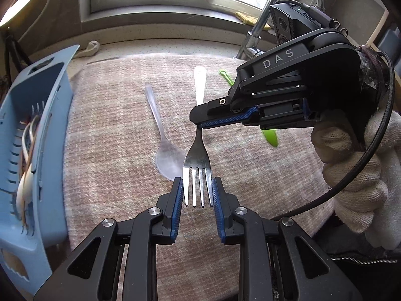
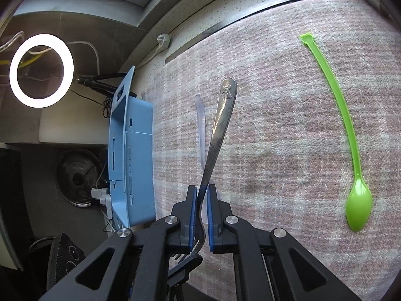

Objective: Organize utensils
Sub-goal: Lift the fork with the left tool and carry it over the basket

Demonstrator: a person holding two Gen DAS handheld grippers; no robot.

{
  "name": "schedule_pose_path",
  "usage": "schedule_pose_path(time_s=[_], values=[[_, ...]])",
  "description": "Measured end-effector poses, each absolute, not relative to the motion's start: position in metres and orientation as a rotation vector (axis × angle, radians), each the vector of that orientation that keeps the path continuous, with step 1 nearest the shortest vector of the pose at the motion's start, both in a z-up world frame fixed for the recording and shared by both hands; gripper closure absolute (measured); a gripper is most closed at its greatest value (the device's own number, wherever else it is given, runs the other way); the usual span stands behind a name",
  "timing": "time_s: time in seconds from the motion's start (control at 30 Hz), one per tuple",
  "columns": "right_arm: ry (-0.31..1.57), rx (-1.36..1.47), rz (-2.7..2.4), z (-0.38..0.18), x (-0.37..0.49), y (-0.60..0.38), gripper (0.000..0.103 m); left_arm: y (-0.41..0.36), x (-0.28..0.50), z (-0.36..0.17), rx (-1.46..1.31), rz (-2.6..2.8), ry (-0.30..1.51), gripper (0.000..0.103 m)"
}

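Left wrist view: the left gripper (image 1: 198, 190) stands at a narrow opening with the fork (image 1: 197, 160) tines between its blue pads; the outer tines sit right at the pad faces, so it appears to pinch the fork head by its edges. The right gripper (image 1: 200, 123), held by a gloved hand (image 1: 356, 173), comes in from the right and is closed on the fork's neck, just above the head. In the right wrist view the right gripper (image 2: 202, 210) clamps the fork (image 2: 220, 130) almost fully together, the handle rising away from it, tilted over the cloth (image 2: 275, 138) that covers the worktop. Both ends of the fork are thus gripped, and it hangs above the cloth. A clear plastic spoon (image 1: 163, 140) lies on the cloth just left of the fork, its bowl near the left gripper's left finger. A green spoon (image 2: 348, 150) lies well to the right, apart from everything else. A blue caddy (image 1: 35, 150) stands at the cloth's left edge with several utensils upright inside.
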State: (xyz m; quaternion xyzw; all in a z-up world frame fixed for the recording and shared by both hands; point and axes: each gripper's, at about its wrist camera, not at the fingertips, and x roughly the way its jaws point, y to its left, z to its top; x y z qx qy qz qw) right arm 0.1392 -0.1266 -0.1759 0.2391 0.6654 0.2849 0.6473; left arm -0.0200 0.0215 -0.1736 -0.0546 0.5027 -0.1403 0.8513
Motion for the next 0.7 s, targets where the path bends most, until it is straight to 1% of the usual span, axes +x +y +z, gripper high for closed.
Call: schedule_pose_path(time_s=[0.23, 0.47, 0.7], values=[[1.474, 0.515, 0.720, -0.151, 0.142, -0.079, 0.096, 0.066, -0.028, -0.150, -0.129, -0.246, 1.003, 0.081], [1.450, 0.457, 0.800, -0.131, 0.138, -0.009, 0.097, 0.115, -0.036, -0.137, -0.158, -0.172, 0.962, 0.081], [1.456, 0.386, 0.861, -0.129, 0.132, 0.053, 0.097, 0.158, -0.038, -0.144, -0.203, -0.096, 0.953, 0.081]])
